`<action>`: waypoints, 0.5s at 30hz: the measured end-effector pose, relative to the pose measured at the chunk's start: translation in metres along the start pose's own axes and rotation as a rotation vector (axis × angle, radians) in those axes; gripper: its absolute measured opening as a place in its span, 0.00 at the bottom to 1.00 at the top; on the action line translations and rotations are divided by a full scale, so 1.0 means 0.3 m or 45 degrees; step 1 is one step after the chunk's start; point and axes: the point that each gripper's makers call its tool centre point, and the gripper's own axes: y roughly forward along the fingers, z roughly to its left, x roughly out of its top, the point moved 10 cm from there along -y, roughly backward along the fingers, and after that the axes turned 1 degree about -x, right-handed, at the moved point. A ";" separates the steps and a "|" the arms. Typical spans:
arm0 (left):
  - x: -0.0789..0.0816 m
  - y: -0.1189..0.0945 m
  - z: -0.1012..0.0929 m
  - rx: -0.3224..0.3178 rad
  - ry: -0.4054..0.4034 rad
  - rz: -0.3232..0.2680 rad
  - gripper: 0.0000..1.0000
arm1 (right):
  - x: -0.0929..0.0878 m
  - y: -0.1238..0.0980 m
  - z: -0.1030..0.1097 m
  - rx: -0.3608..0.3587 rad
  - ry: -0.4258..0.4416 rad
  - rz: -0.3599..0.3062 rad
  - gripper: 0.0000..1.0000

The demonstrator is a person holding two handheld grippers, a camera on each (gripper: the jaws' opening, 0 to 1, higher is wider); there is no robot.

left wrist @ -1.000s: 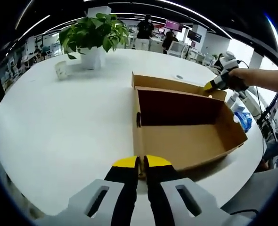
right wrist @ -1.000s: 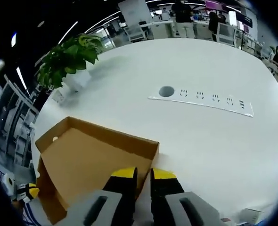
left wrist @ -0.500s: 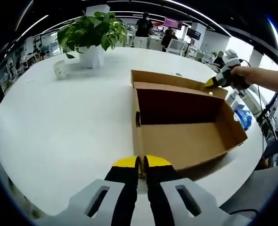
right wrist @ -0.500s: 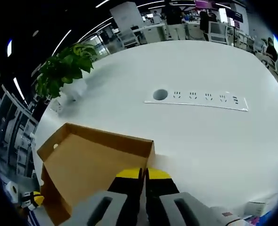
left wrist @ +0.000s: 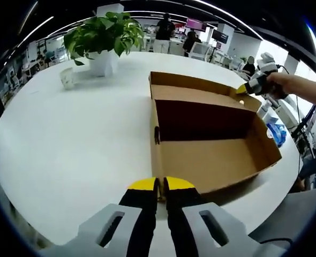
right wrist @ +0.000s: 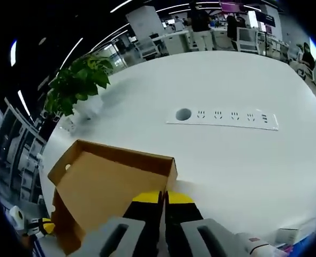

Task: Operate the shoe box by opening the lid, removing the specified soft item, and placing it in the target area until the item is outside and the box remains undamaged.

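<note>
The box [left wrist: 211, 144], plain brown cardboard, sat on the white table [left wrist: 67, 139] with its lid [left wrist: 201, 93] swung back. In the left gripper view its inside was dark at the far wall and brown on the floor; no soft item could be made out in it. No print or label was readable on the cardboard.

The left gripper [left wrist: 160, 184] had its yellow-tipped jaws pinched together on the near corner of the box wall, the cardboard edge rising from between the tips.

The right gripper [right wrist: 162, 197] also had its jaws closed to a thin slit, gripping the free edge of the lid [right wrist: 112, 184]. In the left gripper view it appeared at the far corner of the lid [left wrist: 242, 89], held by a hand [left wrist: 278, 84].

A potted plant [left wrist: 104, 37] in a white pot stood at the table's far side, a small white cup [left wrist: 67, 78] just beside it. In the right gripper view a white socket strip [right wrist: 225, 118] with a round hole lay flush in the table beyond the lid. People stood by desks in the background; a screen there glowed pink, its writing too small to read.
</note>
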 end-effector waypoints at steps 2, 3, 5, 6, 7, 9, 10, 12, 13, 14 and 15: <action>-0.001 -0.001 -0.002 0.000 -0.001 -0.001 0.02 | 0.006 -0.007 0.003 0.007 -0.006 -0.012 0.00; -0.001 -0.001 -0.002 -0.001 -0.002 -0.001 0.02 | 0.007 -0.010 0.004 0.010 -0.006 -0.017 0.00; 0.000 0.000 0.000 -0.002 0.001 0.002 0.02 | 0.014 -0.017 0.008 0.016 -0.009 -0.032 0.00; 0.000 0.000 0.000 -0.004 0.003 0.004 0.02 | 0.017 -0.021 0.010 0.018 -0.017 -0.042 0.00; 0.001 0.001 0.001 -0.005 0.004 0.006 0.02 | 0.018 -0.024 0.011 0.018 -0.024 -0.047 0.00; 0.002 0.002 0.001 -0.007 0.007 0.011 0.02 | 0.018 -0.036 0.016 0.022 -0.037 -0.062 0.00; 0.003 0.002 0.001 -0.007 0.008 0.013 0.02 | 0.019 -0.043 0.017 0.025 -0.041 -0.075 0.00; 0.003 0.003 0.002 -0.008 0.006 0.013 0.02 | 0.020 -0.054 0.021 0.032 -0.045 -0.100 0.00; 0.003 0.003 0.002 -0.008 0.004 0.013 0.02 | 0.018 -0.061 0.024 0.033 -0.048 -0.107 0.00; 0.003 0.003 0.002 -0.007 0.002 0.012 0.02 | 0.016 -0.068 0.028 0.034 -0.054 -0.115 0.00; 0.003 0.004 0.003 -0.007 0.000 0.012 0.02 | 0.016 -0.075 0.031 0.037 -0.059 -0.126 0.00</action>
